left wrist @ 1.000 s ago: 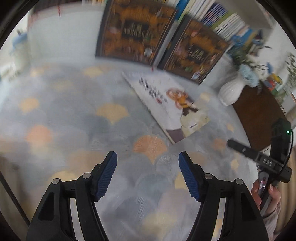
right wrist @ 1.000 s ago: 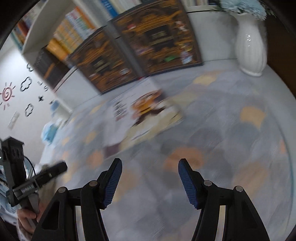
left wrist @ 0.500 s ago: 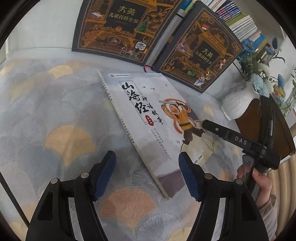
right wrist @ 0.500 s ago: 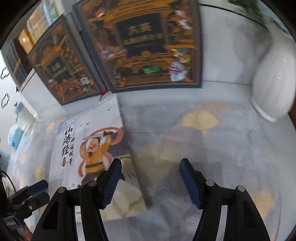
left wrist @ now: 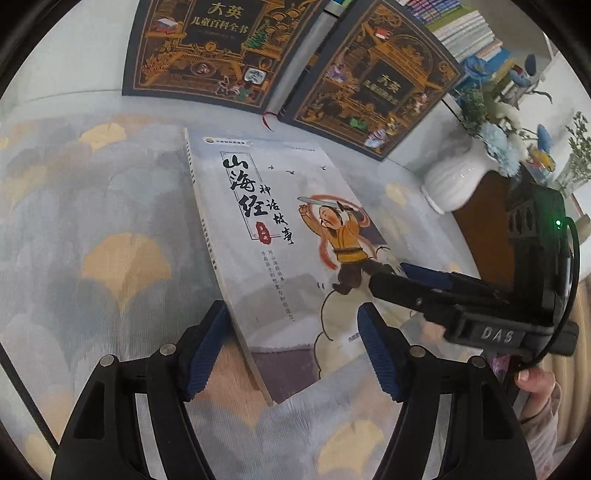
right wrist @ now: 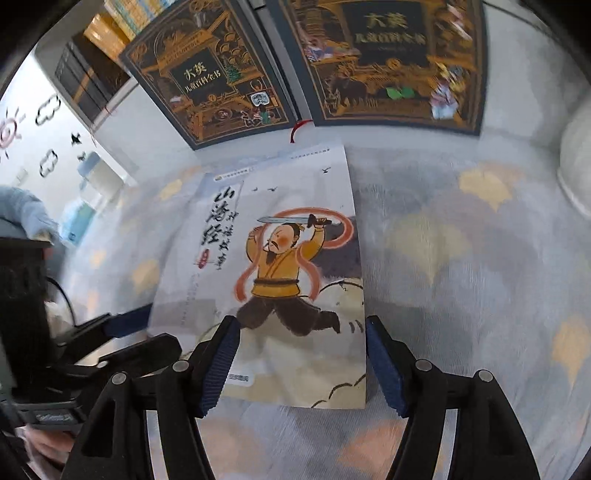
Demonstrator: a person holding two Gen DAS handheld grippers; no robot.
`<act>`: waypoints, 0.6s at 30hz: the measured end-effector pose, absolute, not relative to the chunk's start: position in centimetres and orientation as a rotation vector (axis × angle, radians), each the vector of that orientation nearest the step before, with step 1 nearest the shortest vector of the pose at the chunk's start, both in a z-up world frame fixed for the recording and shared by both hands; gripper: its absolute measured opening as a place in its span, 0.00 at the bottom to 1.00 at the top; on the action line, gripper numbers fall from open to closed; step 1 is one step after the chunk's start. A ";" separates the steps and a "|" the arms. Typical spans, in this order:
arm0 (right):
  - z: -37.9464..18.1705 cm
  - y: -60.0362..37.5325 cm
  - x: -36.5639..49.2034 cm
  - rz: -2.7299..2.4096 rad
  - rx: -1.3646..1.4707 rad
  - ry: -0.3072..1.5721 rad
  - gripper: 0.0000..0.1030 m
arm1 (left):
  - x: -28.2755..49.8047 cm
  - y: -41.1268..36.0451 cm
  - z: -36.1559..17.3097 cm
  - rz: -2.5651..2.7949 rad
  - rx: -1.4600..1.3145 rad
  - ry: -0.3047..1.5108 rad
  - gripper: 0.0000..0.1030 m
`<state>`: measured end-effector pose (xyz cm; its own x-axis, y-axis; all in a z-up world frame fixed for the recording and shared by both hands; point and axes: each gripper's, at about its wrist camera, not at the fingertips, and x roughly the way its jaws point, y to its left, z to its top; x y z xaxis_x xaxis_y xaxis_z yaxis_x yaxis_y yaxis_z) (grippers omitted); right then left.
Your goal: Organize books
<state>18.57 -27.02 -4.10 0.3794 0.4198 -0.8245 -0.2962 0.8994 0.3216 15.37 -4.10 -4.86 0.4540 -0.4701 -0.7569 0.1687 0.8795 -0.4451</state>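
Note:
A thin white picture book (left wrist: 280,240) with a sword-swinging figure on its cover lies flat on the patterned rug; it also shows in the right wrist view (right wrist: 280,266). My left gripper (left wrist: 291,347) is open, its jaws straddling the book's near left corner. My right gripper (right wrist: 301,362) is open over the book's near right edge, and shows from the side in the left wrist view (left wrist: 413,280). Two large dark books (left wrist: 207,48) (left wrist: 373,77) with gold ornament lean upright behind it.
A white vase (left wrist: 454,177) with blue flowers stands on the rug at the right, beside a dark wooden surface (left wrist: 487,229). Shelves of books (left wrist: 465,26) rise behind. The rug (left wrist: 110,229) spreads to the left.
Both grippers have moved forward and down toward the white book, which now sits between their open jaws. The right gripper has come in over the book's right edge.

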 end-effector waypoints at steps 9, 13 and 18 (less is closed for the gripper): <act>-3.4 -26.5 9.4 0.496 0.094 1.119 0.66 | 7.3 -5.0 -4.2 -0.553 -0.337 1.144 0.66; -4.2 -24.9 2.9 0.541 0.053 1.113 0.66 | 2.2 -4.1 -4.6 -0.564 -0.322 1.120 0.66; -4.5 -24.4 -4.0 0.615 0.051 1.121 0.65 | -3.3 -2.5 -4.2 -0.573 -0.282 1.150 0.66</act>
<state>-3.99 -24.42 -4.51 0.2884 0.4858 -0.8252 -0.4357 0.8339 0.3387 -3.29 -2.54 -4.21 0.2870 -0.5613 -0.7763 0.2815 0.8240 -0.4917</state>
